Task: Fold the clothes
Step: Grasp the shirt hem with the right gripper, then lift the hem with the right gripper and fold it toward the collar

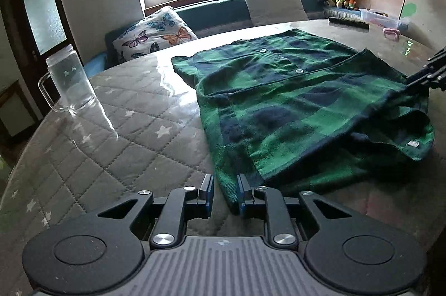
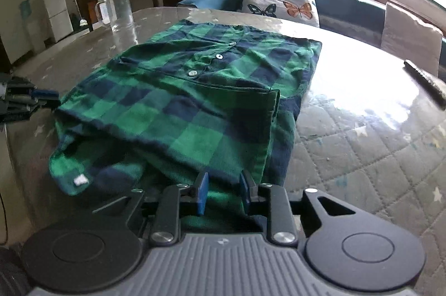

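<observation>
I have both grippers, left and right, parted around the shirt's near hem (no pinch yet), so I'd close evenly before lifting.

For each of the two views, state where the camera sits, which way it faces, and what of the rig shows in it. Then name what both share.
Left wrist: sits on the left gripper, low over the table, facing the window; the right gripper enters at the shirt's right edge.
Right wrist: sits on the right gripper, over the green plaid shirt, facing the door; the left gripper shows at left.
Shared: shirt, glass mug, butterfly pillow.
</observation>
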The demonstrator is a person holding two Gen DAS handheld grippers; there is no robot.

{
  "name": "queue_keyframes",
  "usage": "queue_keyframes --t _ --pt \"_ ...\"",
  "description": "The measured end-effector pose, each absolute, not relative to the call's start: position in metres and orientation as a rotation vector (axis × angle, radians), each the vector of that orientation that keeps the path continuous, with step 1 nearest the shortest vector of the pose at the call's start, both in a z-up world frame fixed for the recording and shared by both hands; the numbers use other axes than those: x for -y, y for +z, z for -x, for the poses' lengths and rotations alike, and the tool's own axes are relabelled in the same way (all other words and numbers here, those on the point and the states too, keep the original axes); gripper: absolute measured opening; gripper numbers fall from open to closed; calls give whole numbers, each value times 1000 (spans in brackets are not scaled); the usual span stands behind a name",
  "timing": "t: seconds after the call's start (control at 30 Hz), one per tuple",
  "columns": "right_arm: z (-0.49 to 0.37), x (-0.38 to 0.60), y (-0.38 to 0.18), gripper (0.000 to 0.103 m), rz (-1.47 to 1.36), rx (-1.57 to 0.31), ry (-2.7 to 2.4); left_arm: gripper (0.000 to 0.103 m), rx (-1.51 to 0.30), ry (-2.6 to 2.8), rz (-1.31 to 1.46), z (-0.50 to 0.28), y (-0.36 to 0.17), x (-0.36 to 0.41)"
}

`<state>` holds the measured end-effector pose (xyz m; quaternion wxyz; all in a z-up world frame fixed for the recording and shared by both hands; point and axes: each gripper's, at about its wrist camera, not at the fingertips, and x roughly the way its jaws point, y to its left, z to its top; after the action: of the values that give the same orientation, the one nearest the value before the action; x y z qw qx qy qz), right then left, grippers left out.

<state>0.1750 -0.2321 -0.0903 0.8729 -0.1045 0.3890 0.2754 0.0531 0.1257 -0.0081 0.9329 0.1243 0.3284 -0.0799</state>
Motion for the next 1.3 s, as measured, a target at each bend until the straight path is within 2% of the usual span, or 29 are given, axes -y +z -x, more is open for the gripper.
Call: queue_keyframes --t 0.17,0.23,0.37,0.47,0.6,0.73,0.8,0.83,0.87,0.93,0.97,1.03,1.3 --pt "-165 234 -78 24 231 -777 581 21 -625 -229 -315 -37 5 -108" --pt "-166 233 -73 29 217 -749 591 22 -607 -276 -350 -30 8 -98" --pt "-178 226 -82 32 196 -758 610 39 -585 -373 -419 -21 4 -72" --pt "-184 225 -92 33 190 -811 623 46 -581 -432 -473 -17 -4 -56" --pt "-174 229 -86 39 199 -803 641 51 -571 -500 -515 -16 -13 -38" --pt "-161 228 -81 46 244 -791 666 51 -551 -544 -544 -18 -19 -25" --pt "-155 225 -80 53 276 -782 682 51 -538 -556 -551 -20 -19 -20" --pt "-152 224 -79 53 293 -777 689 49 -532 -560 -551 -21 -19 -18" --pt "-149 222 -78 54 310 -772 696 39 -527 -561 -546 -23 -19 -18" --pt "-143 220 -78 62 348 -757 715 29 -514 -560 -516 -26 -14 -19" --pt "-140 218 -77 64 366 -748 724 22 -508 -561 -499 -28 -11 -21" --pt "-134 214 -77 68 417 -721 750 14 -492 -562 -461 -33 -2 -24" --pt "-140 199 -83 70 523 -644 769 9 -460 -510 -348 -69 28 -32"
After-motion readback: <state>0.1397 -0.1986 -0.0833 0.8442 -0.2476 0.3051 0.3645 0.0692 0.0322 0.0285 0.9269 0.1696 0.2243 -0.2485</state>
